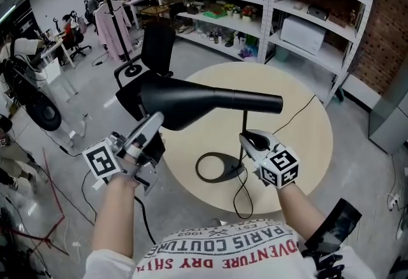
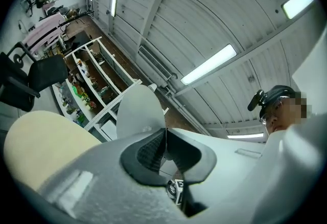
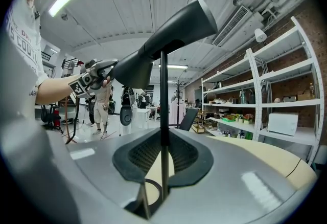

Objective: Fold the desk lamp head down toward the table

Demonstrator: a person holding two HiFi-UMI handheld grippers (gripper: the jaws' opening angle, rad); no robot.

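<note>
A black desk lamp stands on the round beige table [image 1: 306,144]. Its cone-shaped head [image 1: 191,102] lies nearly level above a thin stem [image 1: 244,128] and a ring base [image 1: 217,166]. My left gripper [image 1: 155,120] is at the wide end of the head, shut on its rim. In the left gripper view the pale inside of the shade [image 2: 139,110] rises from between the pressed pads of the left gripper [image 2: 164,138]. My right gripper [image 1: 245,139] is shut on the stem; the stem [image 3: 163,90] runs straight up between the pads of the right gripper [image 3: 163,138].
The lamp's cord [image 1: 299,112] trails across the table to the right. A black office chair [image 1: 156,48] stands behind the table on the left. Metal shelves [image 1: 255,10] with goods line the back wall. A coat rack with clothes [image 1: 111,23] is at far left.
</note>
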